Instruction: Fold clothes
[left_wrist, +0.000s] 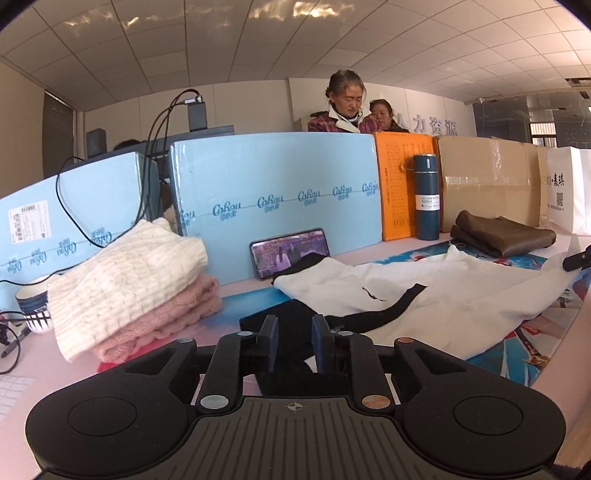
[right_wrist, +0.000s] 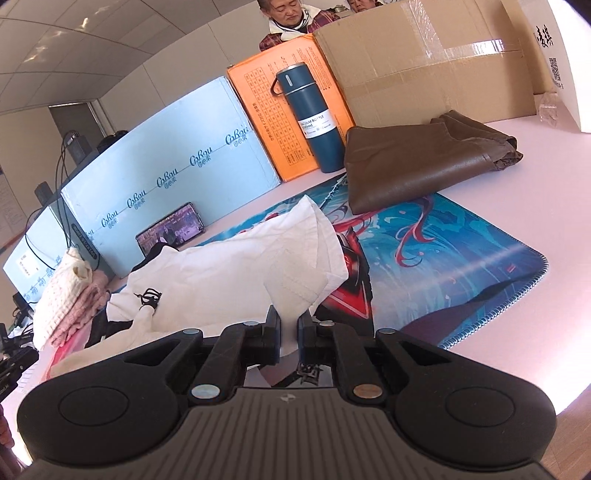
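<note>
**Both grippers clamped on the white-and-black garment**

Your right gripper (right_wrist: 288, 325) has its jaws pinched on a raised fold of the white cotton garment with black trim (right_wrist: 229, 266). Your left gripper (left_wrist: 294, 338) has its jaws narrowed on the garment's black part. The garment lies spread over the blue illustrated mat (right_wrist: 461, 251) on the pink tabletop (right_wrist: 546, 184). Left of it sits a stack of folded cream and pink knitwear (left_wrist: 129, 288). Farther back lie folded brown trousers (right_wrist: 417, 158), beside an upright dark blue vacuum bottle (right_wrist: 310, 122).
</note>
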